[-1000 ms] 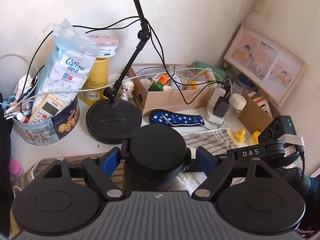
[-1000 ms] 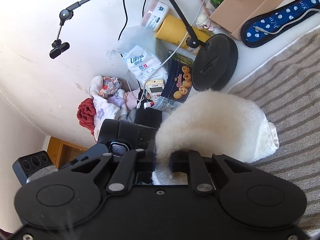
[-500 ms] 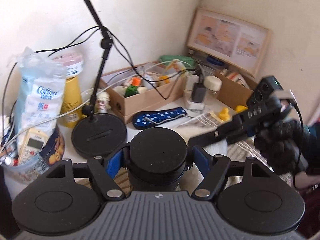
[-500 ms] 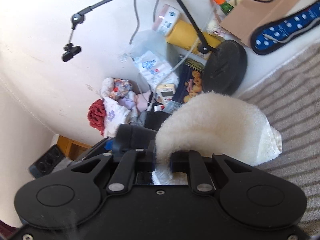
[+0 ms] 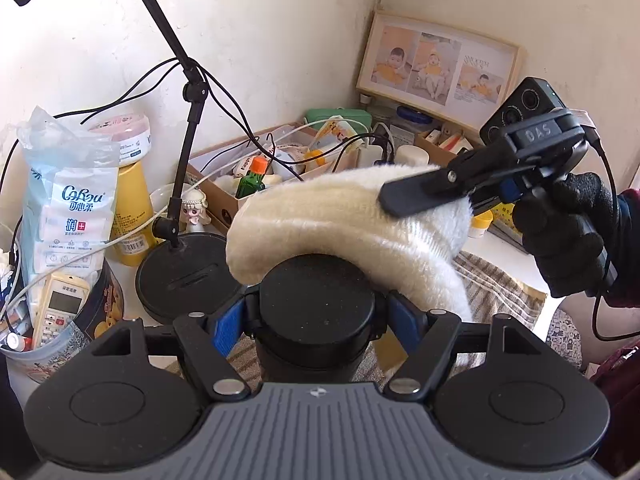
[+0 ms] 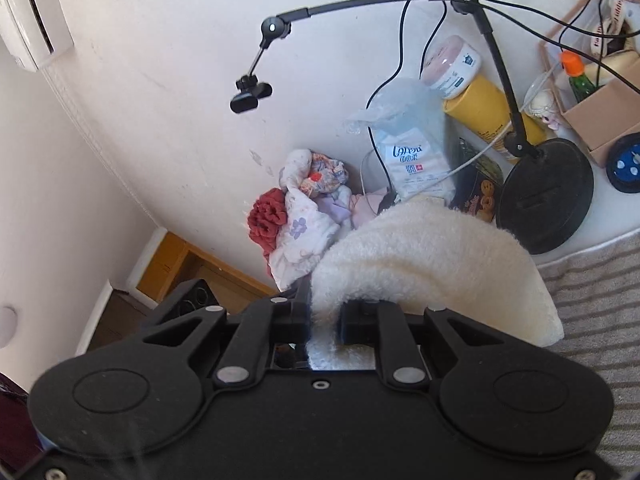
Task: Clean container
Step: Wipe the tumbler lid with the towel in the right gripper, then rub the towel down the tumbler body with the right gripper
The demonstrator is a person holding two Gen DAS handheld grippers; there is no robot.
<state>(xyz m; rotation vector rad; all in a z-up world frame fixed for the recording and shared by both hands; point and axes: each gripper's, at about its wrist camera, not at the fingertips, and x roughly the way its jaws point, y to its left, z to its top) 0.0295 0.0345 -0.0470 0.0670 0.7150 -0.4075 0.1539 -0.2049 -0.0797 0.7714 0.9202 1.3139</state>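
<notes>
A black round container with a black lid (image 5: 316,300) stands upright between the blue pads of my left gripper (image 5: 316,322), which press on its sides. A fluffy white cloth (image 5: 320,220) hangs just behind and over the far edge of the lid. My right gripper (image 5: 400,200), held by a black-gloved hand (image 5: 568,232), comes in from the right and is shut on that cloth. In the right wrist view the cloth (image 6: 420,256) is pinched between the closed fingers of the right gripper (image 6: 324,320) and droops to the right. The container is hidden there.
A black stand base (image 5: 180,276) sits just left of the container, with a cookie tin (image 5: 96,320), tissue pack (image 5: 68,208) and yellow can (image 5: 132,208) beyond. A cardboard box (image 5: 224,196) and photo frame (image 5: 436,68) fill the back corner. A striped cloth (image 5: 496,284) covers the table.
My left jaws closed in from wide onto the black container. The right gripper rose and carried the white cloth in from the right until it hung over the lid.
</notes>
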